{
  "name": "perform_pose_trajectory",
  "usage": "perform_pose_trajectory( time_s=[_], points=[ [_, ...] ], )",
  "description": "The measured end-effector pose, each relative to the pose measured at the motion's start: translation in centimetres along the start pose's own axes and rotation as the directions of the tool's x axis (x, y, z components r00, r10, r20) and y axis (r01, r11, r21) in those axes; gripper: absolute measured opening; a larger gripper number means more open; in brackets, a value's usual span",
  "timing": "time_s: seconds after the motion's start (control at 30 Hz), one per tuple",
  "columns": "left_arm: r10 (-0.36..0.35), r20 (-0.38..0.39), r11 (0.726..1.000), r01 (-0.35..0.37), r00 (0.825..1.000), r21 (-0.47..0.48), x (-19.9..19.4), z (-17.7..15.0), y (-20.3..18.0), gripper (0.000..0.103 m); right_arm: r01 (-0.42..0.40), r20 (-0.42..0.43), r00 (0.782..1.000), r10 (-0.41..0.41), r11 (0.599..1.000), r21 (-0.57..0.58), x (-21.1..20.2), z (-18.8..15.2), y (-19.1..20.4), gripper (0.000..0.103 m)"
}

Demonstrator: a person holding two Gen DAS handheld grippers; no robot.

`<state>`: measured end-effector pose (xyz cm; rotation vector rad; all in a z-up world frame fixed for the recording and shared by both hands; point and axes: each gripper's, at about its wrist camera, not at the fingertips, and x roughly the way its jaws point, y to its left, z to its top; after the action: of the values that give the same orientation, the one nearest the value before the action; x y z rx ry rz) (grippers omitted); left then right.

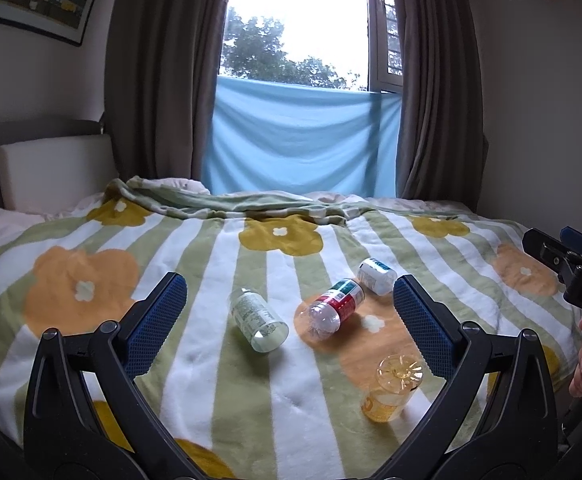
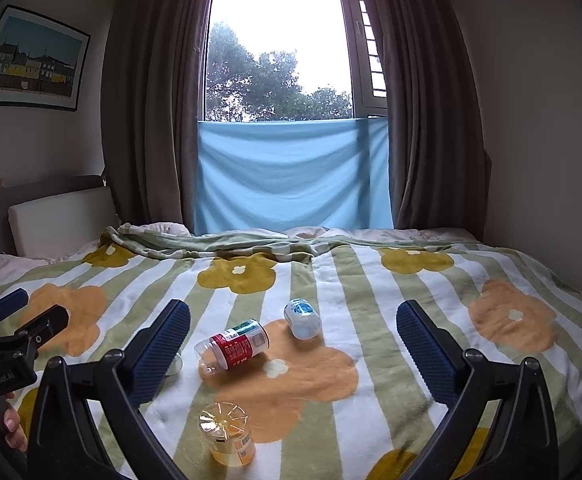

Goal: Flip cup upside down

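A small clear yellow cup stands upside down on the flowered blanket, its ribbed base facing up. In the right wrist view the cup sits low and left of centre. My left gripper is open and empty, above the blanket; the cup is near its right finger. My right gripper is open and empty, held above the blanket behind the cup. Each gripper shows at the edge of the other's view.
Three plastic bottles lie on their sides on the blanket: a green-labelled one, a red-labelled one and a small white one. A white pillow and curtained window lie beyond.
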<state>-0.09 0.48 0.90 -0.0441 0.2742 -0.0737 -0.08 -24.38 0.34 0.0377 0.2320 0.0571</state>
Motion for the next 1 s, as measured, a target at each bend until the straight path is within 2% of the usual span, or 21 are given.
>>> perform_pose_trajectory(
  time_s=[0.73,1.0],
  points=[
    [0.004,0.023,1.0,-0.004,1.0,0.011,-0.9,0.4,0.0,0.103,-0.012,0.005,1.0,0.012,1.0,0.008,-0.5,0.0,1.2,0.103],
    [0.005,0.03,0.999,-0.007,1.0,0.049,-1.2,0.8,-0.9,0.103,-0.002,-0.002,1.0,0.002,1.0,0.008,-0.7,-0.4,1.2,0.103]
  ],
)
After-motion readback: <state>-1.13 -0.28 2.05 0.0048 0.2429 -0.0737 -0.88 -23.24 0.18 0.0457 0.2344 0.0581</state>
